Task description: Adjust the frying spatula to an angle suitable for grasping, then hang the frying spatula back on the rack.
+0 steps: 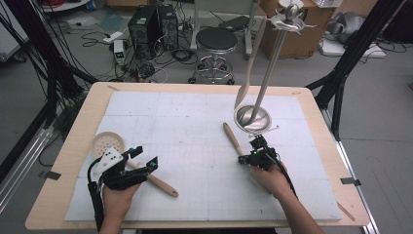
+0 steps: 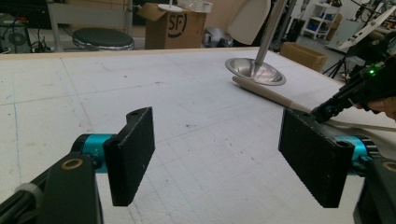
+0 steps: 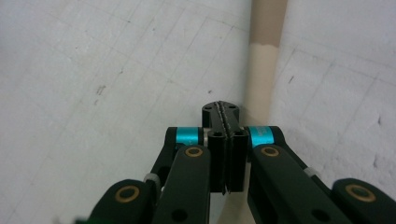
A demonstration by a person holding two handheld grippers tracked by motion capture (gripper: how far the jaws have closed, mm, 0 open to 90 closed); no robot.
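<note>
My right gripper [image 1: 243, 158] [image 3: 221, 109] is shut, pads pressed together with nothing between them. Its tips rest down at a beige wooden-handled utensil [image 1: 233, 138] [image 3: 261, 70] lying on the white mat just in front of the metal stand's round base [image 1: 252, 118] [image 2: 254, 71]. In the right gripper view the handle runs just to the right of the tips. My left gripper [image 1: 145, 157] [image 2: 224, 158] stands open and holds nothing. It hovers over the wooden handle of a perforated round skimmer [image 1: 108, 144] at the near left. The left gripper view also shows the right gripper [image 2: 359, 93] by the handle [image 2: 275, 95].
The stand's pole [image 1: 272, 63] rises from its base to a hook ring, and a pale spatula [image 1: 248, 73] hangs from it. The white mat [image 1: 195, 126] covers the wooden table. Behind the table are a stool [image 1: 215, 41], cardboard boxes and cables on the floor.
</note>
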